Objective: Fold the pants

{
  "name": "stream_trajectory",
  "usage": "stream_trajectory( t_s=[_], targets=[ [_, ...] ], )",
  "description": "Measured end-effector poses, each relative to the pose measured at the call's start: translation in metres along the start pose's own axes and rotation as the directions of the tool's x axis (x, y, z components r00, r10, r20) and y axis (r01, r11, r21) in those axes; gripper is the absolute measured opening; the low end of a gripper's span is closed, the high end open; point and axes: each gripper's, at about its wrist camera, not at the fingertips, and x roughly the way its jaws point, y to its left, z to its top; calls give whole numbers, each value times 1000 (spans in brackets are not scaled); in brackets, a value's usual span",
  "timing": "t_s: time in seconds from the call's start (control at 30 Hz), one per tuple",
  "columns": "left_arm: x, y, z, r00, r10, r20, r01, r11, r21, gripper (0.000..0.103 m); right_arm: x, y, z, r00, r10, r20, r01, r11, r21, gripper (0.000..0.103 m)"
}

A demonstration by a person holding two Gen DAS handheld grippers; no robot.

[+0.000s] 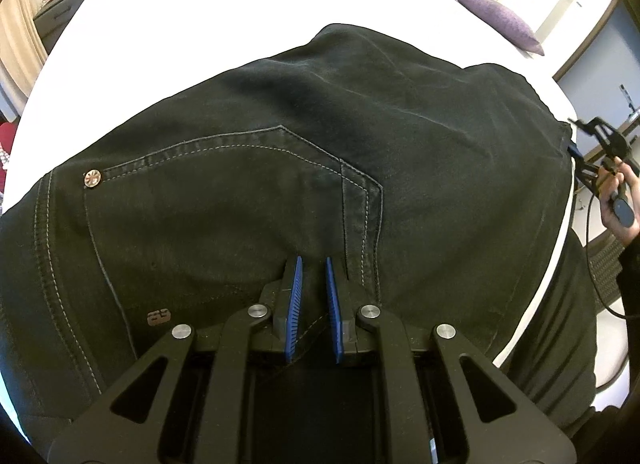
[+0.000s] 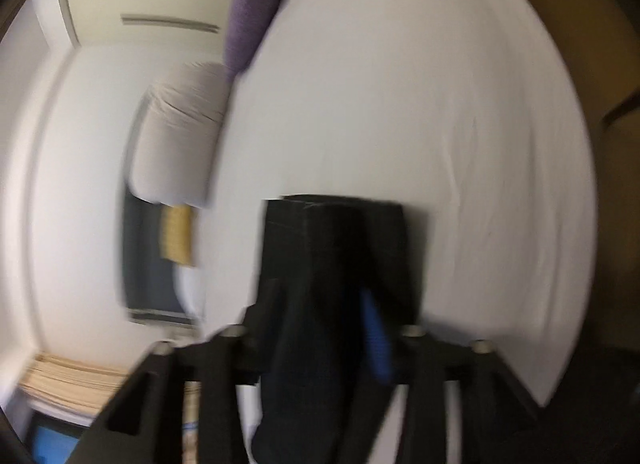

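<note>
Black pants (image 1: 320,167) spread on white bed (image 1: 200,23). Left gripper (image 1: 313,264) narrowly parted over waistband, grip unclear. Right gripper (image 2: 320,304) blurred, clamped on dark pant fabric, left finger hidden.

pants (image 1: 280,135): on the bed (image 1: 224,3), spread ahead of the left gripper's fingers (image 1: 295,296)
cushion (image 1: 496,19): beyond the pants, ahead-right of the fingers
right gripper (image 1: 576,151): at the pants' right edge

bare sheet (image 1: 240,3) beyond pants (image 1: 360,123); purple pillow (image 1: 496,17) far right.
</note>
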Motion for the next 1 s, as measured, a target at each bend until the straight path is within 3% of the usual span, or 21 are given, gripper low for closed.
stream_trajectory(
  t_s=[0.07, 0.13, 0.27, 0.33, 0.4, 0.47, 1.0],
  targets=[
    [0, -3, 0, 1000, 8, 2, -8, 1000, 0, 12, 9, 10, -13, 1000, 17, 6, -17, 1000, -20, 64],
    [0, -5, 0, 1000, 13, 2, -13, 1000, 1, 12, 18, 21, -16, 1000, 19, -14, -19, 1000, -22, 64],
    [-1, -6, -2, 1000, 16, 8, -16, 1000, -10, 12, 21, 7, -30, 999, 5, -45, -6, 1000, -20, 61],
    [-2, -6, -4, 1000, 15, 10, -15, 1000, -13, 12, 26, 5, -30, 999, -8, -40, 7, 1000, -24, 47],
    [-4, -5, -5, 1000, 15, 8, -15, 1000, -12, 12, 31, -1, -26, 999, -30, -45, 30, 1000, -6, 10],
    [-5, -5, -5, 1000, 15, 5, -15, 1000, -13, 12, 24, -13, -19, 999, -33, -40, 34, 999, 27, 4],
    [-10, 2, -8, 1000, 6, 1, -6, 1000, -26, 12, -17, -35, -17, 999, -46, 17, 45, 997, 65, 3]
  ],
)
